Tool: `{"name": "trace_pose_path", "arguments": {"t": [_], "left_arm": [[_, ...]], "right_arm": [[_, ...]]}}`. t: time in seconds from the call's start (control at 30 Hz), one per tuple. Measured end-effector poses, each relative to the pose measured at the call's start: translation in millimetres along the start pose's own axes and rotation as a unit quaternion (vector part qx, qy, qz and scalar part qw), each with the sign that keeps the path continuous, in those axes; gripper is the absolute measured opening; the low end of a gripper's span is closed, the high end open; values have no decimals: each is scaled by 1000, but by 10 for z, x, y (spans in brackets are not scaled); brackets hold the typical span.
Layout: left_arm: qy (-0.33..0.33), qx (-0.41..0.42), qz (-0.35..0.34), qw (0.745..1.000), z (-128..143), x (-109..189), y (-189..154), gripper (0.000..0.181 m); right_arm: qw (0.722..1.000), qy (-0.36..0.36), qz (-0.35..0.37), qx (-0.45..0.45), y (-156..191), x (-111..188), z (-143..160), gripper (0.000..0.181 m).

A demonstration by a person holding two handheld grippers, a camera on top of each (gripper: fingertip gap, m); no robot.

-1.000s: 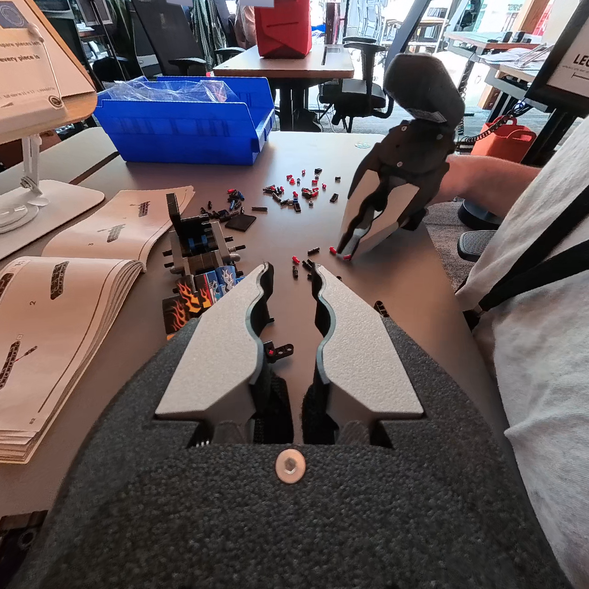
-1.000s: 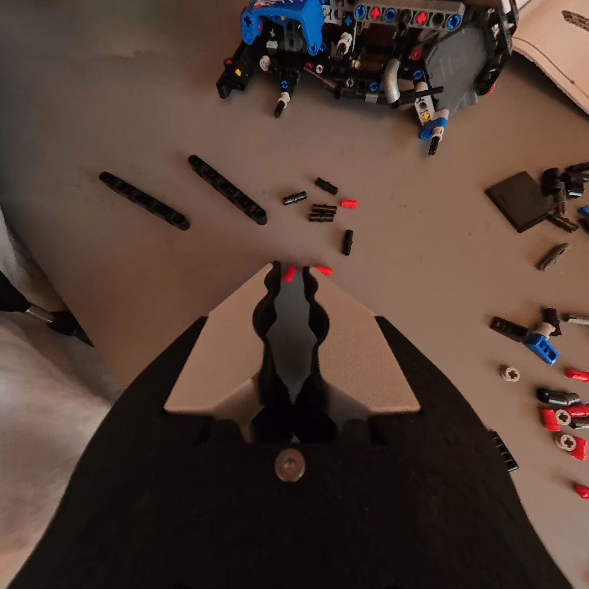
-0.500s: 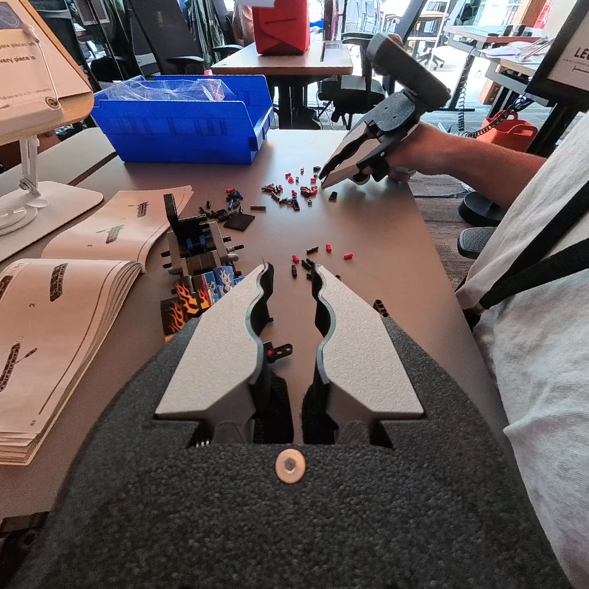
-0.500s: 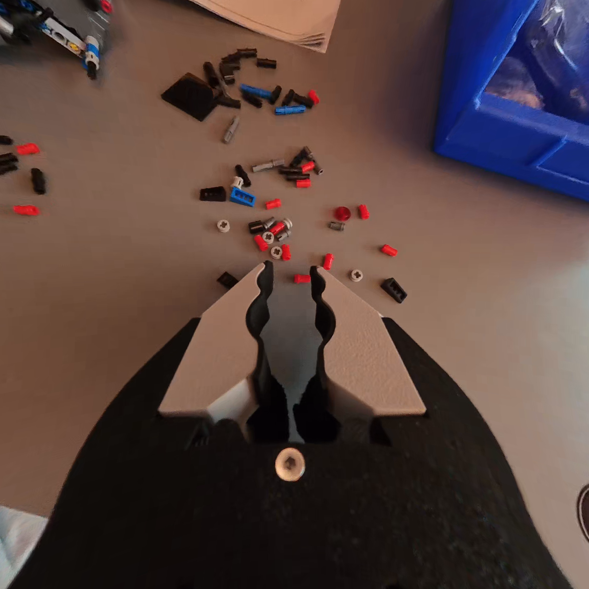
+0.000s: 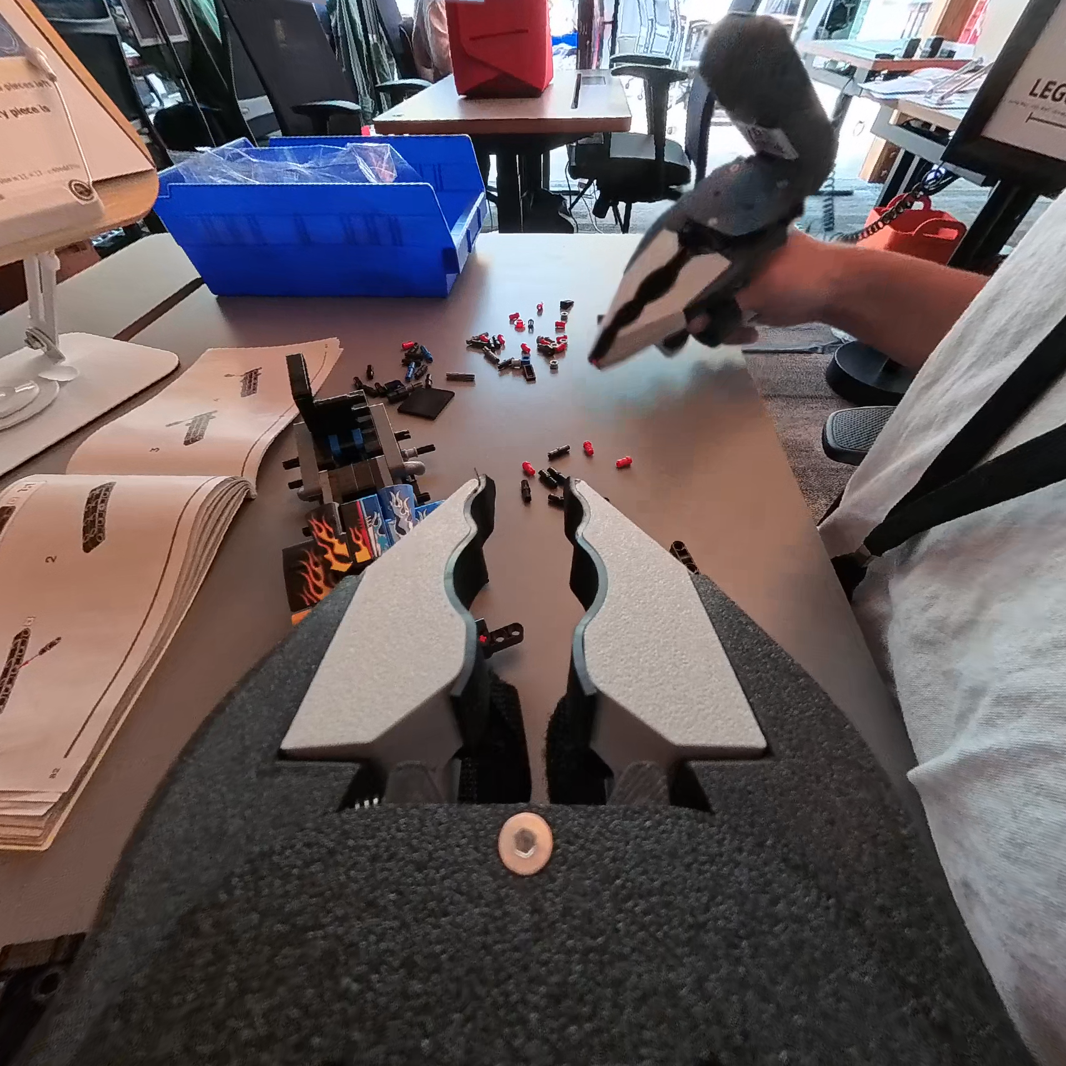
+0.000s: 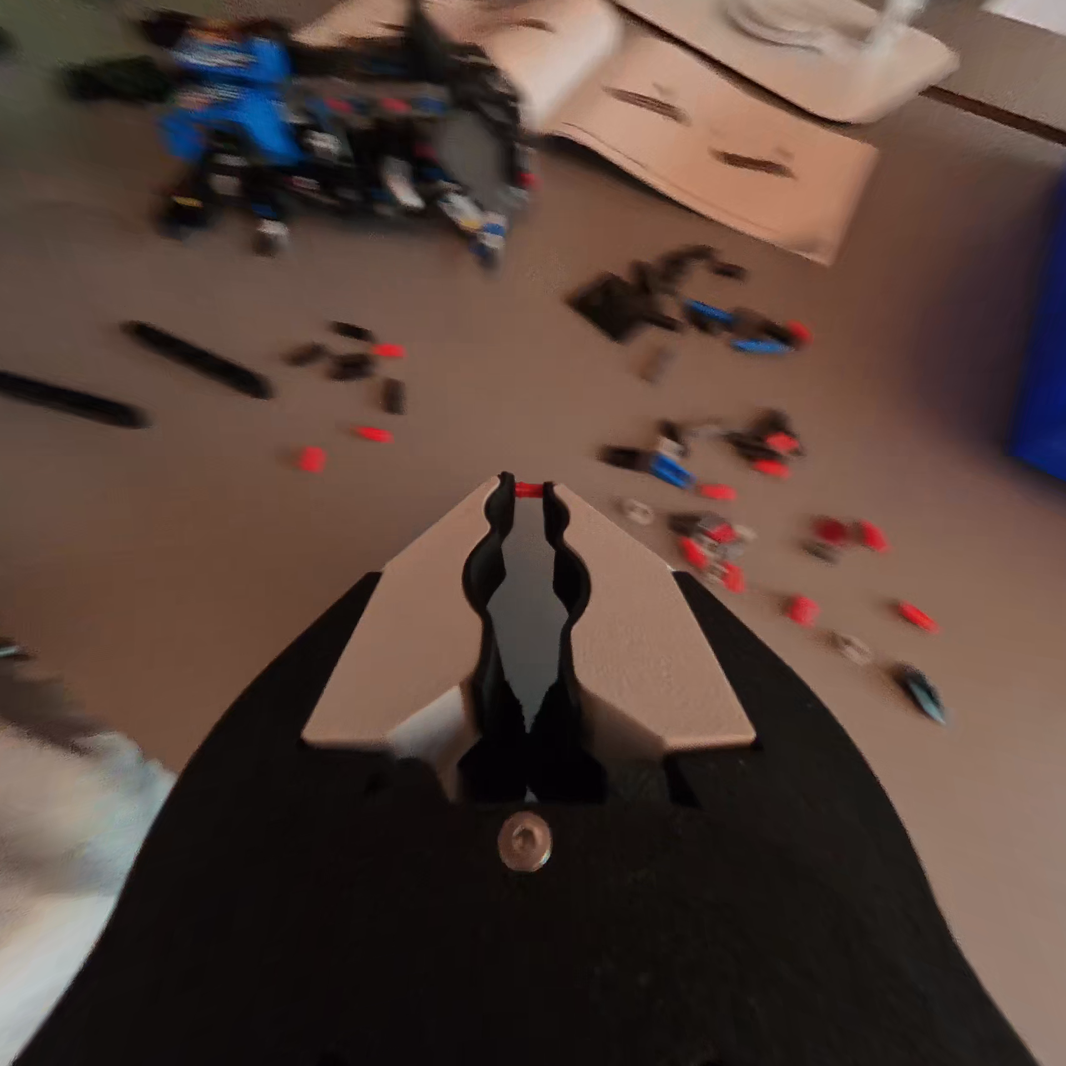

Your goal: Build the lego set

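Observation:
The half-built black and blue lego model (image 5: 352, 461) with flame stickers sits on the table, just left of my left gripper (image 5: 528, 487), which is open and empty above a small black pin piece (image 5: 500, 634). My right gripper (image 6: 528, 489) is shut on a small red pin (image 6: 528, 490) at its fingertips, held above the table. It also shows in the left wrist view (image 5: 597, 357), lifted over the far pile of small red and black pieces (image 5: 530, 346). The right wrist view is blurred; the model (image 6: 323, 144) lies at its upper left.
An open instruction booklet (image 5: 115, 548) lies at the left. A blue bin (image 5: 323, 225) with a plastic bag stands at the back. Loose red and black pins (image 5: 571, 461) lie ahead of my left gripper. Two black beams (image 6: 190, 360) lie near the model. A person's torso is at the right.
My right gripper went from the near pins to the far pile, closed on a red pin there, and now lifts it back toward the model. My left gripper has not moved.

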State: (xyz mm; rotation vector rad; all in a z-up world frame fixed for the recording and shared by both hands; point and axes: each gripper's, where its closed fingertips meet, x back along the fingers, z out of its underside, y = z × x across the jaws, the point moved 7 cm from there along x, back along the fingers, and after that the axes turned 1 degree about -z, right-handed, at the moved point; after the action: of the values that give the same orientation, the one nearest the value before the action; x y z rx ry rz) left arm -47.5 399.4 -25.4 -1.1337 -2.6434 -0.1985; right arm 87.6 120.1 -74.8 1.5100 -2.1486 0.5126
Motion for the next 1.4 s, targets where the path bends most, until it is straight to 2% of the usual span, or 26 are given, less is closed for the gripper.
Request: {"name": "trace_pose_path", "arguments": {"t": [0.07, 0.13, 0.43, 0.53, 0.6, 0.67, 0.73, 0.97, 1.03, 1.13, 1.2, 1.3, 1.33, 1.4], "left_arm": [[1, 0, 1, 1000, 3, -3, -2, 22], [2, -1, 1, 1000, 5, -5, -5, 22], [3, -4, 6, 1000, -8, -5, -29, 22], [7, -6, 5, 1000, -2, -9, -27, 22], [7, -6, 7, 1000, -3, -10, -30, 22], [8, -7, 7, 1000, -3, -11, -31, 22], [10, -8, 8, 1000, 2, -14, -33, 22], [22, -10, 11, 1000, 41, -43, -41, 22], [23, -13, 11, 1000, 43, -46, -46, 22], [27, -19, 6, 999, 51, -48, -41, 21], [27, -19, 6, 999, 49, -48, -44, 21], [24, -22, 3, 999, 38, -44, -49, 21], [21, -23, 0, 999, 34, -41, -46, 21], [17, -21, -3, 1000, 24, -32, -37, 21]], "right_arm": [[998, 8, -66, 25, 331, -141, -58, 9], [995, 30, -79, 55, 498, -248, -41, 9], [994, 58, -75, 62, 551, -358, -4, 13], [998, 8, -47, 37, 330, -196, -52, 18], [1000, 3, 21, 1, -42, -37, -15, 22], [992, 8, 120, -43, -487, 95, 110, 23], [985, 29, 149, -78, -730, 129, 271, 27], [981, 79, 170, -51, -786, 40, 345, 16], [980, 83, 175, -47, -792, 43, 356, 7], [982, 57, 178, -22, -727, 88, 287, 4], [991, 20, 131, 1, -524, 118, 134, 4], [998, -38, -17, 44, 40, 99, -101, 4], [997, -35, -56, 50, 210, 63, -131, 4], [994, -10, -87, 65, 427, -34, -118, 4]]}}
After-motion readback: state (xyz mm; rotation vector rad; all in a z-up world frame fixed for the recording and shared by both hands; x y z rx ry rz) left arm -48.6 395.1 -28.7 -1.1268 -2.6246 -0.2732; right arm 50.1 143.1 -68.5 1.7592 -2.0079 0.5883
